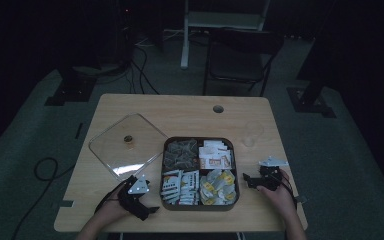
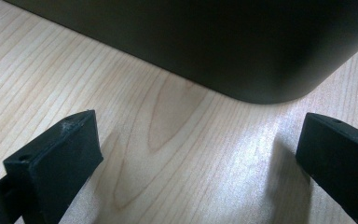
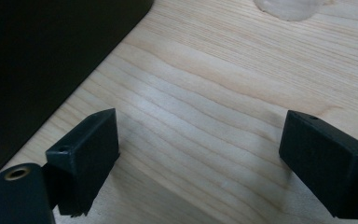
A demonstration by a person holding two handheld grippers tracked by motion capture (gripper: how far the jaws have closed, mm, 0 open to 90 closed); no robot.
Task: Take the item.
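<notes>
Two grippers flank tray [image 1: 200,205] at lower centre of frame — left gripper [image 1: 152,210] spread, nearest lower-left corner; right gripper [image 1: 246,180] spread, beside right wall, both resting on bench [image 1: 180,107].

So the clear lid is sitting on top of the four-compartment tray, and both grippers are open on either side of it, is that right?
Not quite. The high view shows the clear lid lying off on the table, left of the four-compartment tray, whose packets are uncovered. The rest holds: the left gripper and right gripper flank the tray with jaws open.
</notes>
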